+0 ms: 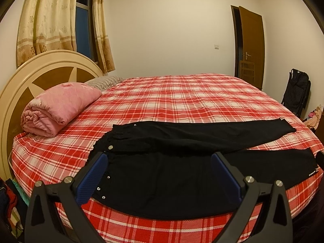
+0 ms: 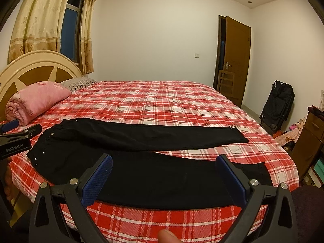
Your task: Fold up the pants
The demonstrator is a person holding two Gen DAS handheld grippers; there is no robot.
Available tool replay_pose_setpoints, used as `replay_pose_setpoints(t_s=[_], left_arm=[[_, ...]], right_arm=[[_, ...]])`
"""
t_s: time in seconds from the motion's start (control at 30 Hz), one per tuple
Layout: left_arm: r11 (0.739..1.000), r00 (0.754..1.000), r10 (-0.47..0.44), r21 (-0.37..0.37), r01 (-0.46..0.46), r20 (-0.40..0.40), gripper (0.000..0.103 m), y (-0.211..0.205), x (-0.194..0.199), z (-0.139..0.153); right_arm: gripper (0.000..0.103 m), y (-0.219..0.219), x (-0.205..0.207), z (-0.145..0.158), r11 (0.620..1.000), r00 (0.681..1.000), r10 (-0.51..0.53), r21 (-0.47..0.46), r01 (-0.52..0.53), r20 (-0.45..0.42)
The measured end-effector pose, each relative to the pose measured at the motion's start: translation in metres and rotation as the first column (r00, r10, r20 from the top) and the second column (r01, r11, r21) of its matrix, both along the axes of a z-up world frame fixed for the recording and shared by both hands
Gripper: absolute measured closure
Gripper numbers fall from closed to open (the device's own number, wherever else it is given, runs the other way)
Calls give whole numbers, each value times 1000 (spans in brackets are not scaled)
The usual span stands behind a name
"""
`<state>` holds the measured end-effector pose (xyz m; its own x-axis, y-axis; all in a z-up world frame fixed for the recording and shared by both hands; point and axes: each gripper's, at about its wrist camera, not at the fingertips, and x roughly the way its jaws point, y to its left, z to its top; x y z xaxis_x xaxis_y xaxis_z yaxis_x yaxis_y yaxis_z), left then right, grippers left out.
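Black pants (image 1: 166, 162) lie flat on the red plaid bed (image 1: 182, 101), waist to the left, both legs stretching right and splayed apart. In the left wrist view my left gripper (image 1: 160, 160) hovers open above the near side of the waist and upper leg, its blue pads (image 1: 95, 174) wide apart with nothing between them. In the right wrist view the pants (image 2: 141, 154) fill the foreground, and my right gripper (image 2: 164, 162) stands open over the near leg. The left gripper (image 2: 16, 137) shows at the left edge, by the waist.
A rolled pink quilt (image 1: 58, 109) rests near the round headboard (image 1: 24, 77). A finger (image 2: 166, 236) shows at the bottom edge. A brown door (image 2: 235, 58), a folded black stroller (image 2: 278, 103) and a wooden cabinet (image 2: 311, 133) stand to the right of the bed.
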<state>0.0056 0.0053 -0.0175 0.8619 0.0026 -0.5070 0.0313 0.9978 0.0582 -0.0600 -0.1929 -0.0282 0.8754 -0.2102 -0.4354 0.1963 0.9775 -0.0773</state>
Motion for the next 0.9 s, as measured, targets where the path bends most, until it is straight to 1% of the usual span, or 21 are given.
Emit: replay_pose_setpoints(t_s=[0.03,0.13,0.2,0.23,0.3,0.37,0.47,0.5,0.53,0.57,0.63,0.7,0.73,0.8,0.9], left_arm=[[1000,999,-1,4,2,-43,0,0,3,-2],[1000,997,-6,30,8,-73,0,1,14,-13],[998,994,-12,60,18,-106,0,7,30,-24],[997,996,-12,70,18,-91,0,12,39,-29],[994,993,10,108,3,-116,0,26,59,-36],[994,992,20,109,-6,-127,0,39,76,-42],[996,988,56,78,-45,-143,0,65,117,-58],[993,986,78,100,-64,-147,0,79,136,-62],[994,985,87,83,-75,-146,0,82,146,-69],[991,983,102,104,-87,-153,0,92,165,-74],[989,978,107,122,-86,-178,0,106,193,-83],[982,974,107,174,-72,-199,1,118,219,-84],[982,971,107,174,-70,-213,5,124,231,-86],[982,963,105,176,-62,-246,6,132,252,-91],[989,946,94,140,-53,-310,10,140,286,-107]], right_arm=[[1,0,1,-1,1000,1000,9,3,-9,2],[1,-4,8,-8,1000,1000,26,5,-26,-6],[1,-11,18,-18,1000,999,20,5,-19,-35],[1,-16,23,-22,1000,998,16,10,-16,-53],[1,-29,35,-32,1000,996,3,25,-1,-88],[1,-43,51,-39,999,993,-25,19,27,-115],[2,-68,75,-44,998,989,-50,26,54,-138],[4,-76,81,-45,998,988,-58,29,63,-144],[8,-84,90,-46,997,986,-65,29,70,-153],[10,-97,103,-49,996,982,-75,28,81,-176],[21,-113,121,-54,995,974,-88,27,96,-208],[23,-140,146,-62,990,961,-111,52,128,-254],[23,-152,156,-64,987,955,-133,51,152,-265],[23,-173,173,-68,982,942,-154,59,179,-298],[23,-200,191,-72,974,929,-178,78,214,-324]])
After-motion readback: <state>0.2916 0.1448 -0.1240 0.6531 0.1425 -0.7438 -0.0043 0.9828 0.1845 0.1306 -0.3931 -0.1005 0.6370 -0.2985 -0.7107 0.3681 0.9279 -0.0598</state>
